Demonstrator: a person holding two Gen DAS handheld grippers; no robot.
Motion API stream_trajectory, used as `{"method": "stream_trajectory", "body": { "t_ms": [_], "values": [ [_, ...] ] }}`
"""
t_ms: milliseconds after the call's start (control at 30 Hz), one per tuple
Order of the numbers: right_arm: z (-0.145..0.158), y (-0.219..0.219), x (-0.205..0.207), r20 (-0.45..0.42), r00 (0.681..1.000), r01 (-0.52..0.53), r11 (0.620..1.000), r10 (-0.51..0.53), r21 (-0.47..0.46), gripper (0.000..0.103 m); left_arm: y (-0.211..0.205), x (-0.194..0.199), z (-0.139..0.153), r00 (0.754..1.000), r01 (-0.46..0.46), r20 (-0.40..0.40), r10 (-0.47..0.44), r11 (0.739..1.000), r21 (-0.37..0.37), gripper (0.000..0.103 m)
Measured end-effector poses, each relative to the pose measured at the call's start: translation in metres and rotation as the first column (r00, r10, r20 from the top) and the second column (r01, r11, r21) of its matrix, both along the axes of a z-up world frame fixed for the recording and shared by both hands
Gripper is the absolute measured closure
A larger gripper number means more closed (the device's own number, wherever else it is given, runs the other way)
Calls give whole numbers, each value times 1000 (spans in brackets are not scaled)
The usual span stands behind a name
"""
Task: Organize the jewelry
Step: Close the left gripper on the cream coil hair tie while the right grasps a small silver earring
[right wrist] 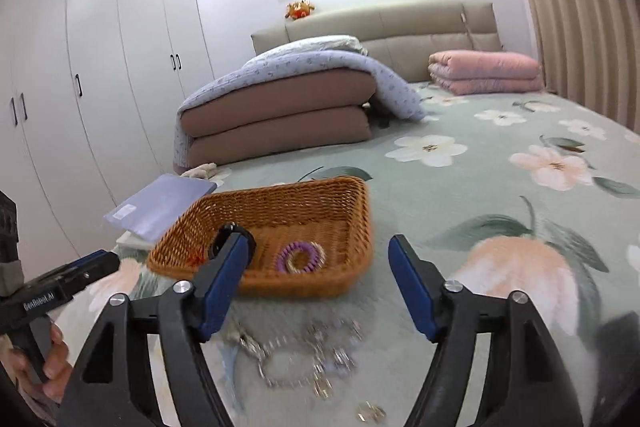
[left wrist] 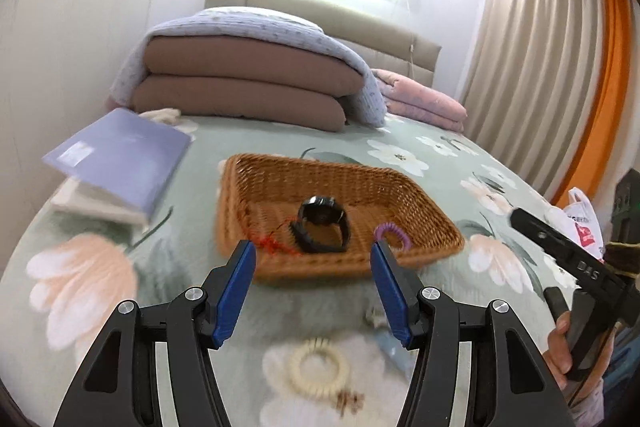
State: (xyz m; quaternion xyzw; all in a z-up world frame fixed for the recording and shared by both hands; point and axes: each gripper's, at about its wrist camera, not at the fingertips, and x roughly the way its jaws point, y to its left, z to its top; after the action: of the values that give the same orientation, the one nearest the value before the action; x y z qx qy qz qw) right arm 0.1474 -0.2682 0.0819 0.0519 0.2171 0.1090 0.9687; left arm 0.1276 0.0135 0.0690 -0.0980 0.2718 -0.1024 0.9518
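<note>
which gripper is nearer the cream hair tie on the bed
Left. The left gripper hangs open right above the cream hair tie; the right gripper is off to its right, over silver jewelry.

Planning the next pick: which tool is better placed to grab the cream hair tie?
Left, probably. The left tool is open, with the cream hair tie on the bedspread just below its fingers. The right tool hangs over a silver chain instead.
</note>
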Motion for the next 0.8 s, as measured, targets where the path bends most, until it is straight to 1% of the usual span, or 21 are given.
{"method": "stream_trajectory", "body": {
  "t_ms": [133,200,267,367,433,467,533,633,733,800],
  "values": [
    [-10,-11,-21,-16,999,44,998,-45,-54,27,7,-24,-12,999,-24,-23,24,999,-28,42],
    [-18,-15,-25,-49,998,43,996,-47,-79,29,9,-28,-21,999,-27,-43,26,999,-35,42],
    [-27,-19,-30,-78,996,41,994,-49,-101,35,14,-29,-31,997,-37,-70,34,999,-33,42],
    [-39,-26,-33,-112,992,50,992,-63,-119,36,17,-22,-48,993,-38,-115,33,998,-46,42],
    [-47,-27,-31,-135,989,42,991,-60,-130,40,19,-16,-58,989,-40,-147,31,997,-62,42],
    [-50,-27,-29,-149,987,35,990,-55,-135,46,19,-15,-61,987,-42,-158,31,997,-65,42],
    [-54,-25,-24,-174,984,22,990,-46,-142,48,19,-12,-67,982,-38,-185,25,997,-68,42],
    [-61,-19,-7,-229,973,-23,987,-14,-160,49,17,-11,-71,981,-27,-191,15,998,-63,42],
    [-68,-16,7,-286,958,-62,986,16,-154,52,13,-8,-76,978,-15,-209,4,999,-49,42],
    [-74,-18,15,-321,947,-75,987,27,-140,55,10,-5,-79,974,-13,-226,4,999,-38,45]
  ]
}}
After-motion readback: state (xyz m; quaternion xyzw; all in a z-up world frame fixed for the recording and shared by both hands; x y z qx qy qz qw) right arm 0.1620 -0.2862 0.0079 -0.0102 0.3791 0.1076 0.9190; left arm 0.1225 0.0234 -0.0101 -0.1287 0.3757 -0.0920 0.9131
